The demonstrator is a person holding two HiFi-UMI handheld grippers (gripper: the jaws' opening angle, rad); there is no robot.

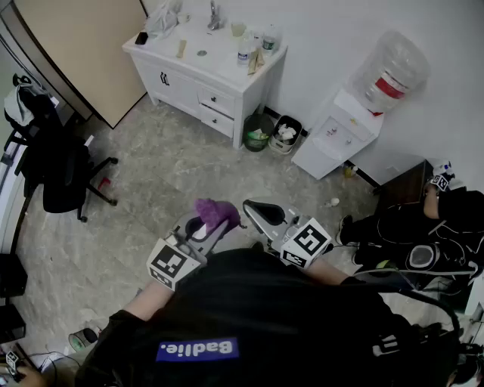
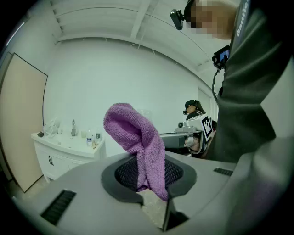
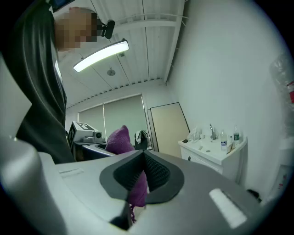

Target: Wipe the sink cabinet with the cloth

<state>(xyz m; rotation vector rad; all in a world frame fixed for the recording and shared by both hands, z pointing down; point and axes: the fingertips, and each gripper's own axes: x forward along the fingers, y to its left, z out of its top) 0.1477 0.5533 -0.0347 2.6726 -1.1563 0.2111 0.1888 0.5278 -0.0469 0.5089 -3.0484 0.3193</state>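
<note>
While the person stands well back from the sink cabinet (image 1: 180, 85), the purple cloth (image 1: 217, 213) sits up in front of the chest, between the two tools. The left tongs (image 1: 211, 225) are closed on it, pinching it near the middle so that a rounded loop stands above the pads and a tail hangs below. The right tongs (image 1: 248, 207) look closed too, on a lower fold of the same cloth.

It reads as terry or microfibre: light, soft and limp, likely to flop and bunch instead of lying flat. Judged from that, a pinch through a doubled fold, with a broad pad of fabric left free beyond the tips, would suit wiping better than a grip on one corner. It should not slip, but a loose tail may drag.

The cabinet is white and smooth, with drawers and doors. Its worktop (image 1: 221, 48) carries a tap (image 1: 214, 15) and some bottles (image 1: 243, 51), which crowd any wiping up there. Grey marbled floor (image 1: 166, 170) lies between person and cabinet; an office chair (image 1: 60, 178) stands on the left, bins (image 1: 272, 133) and a water dispenser (image 1: 344, 132) on the right.
</note>
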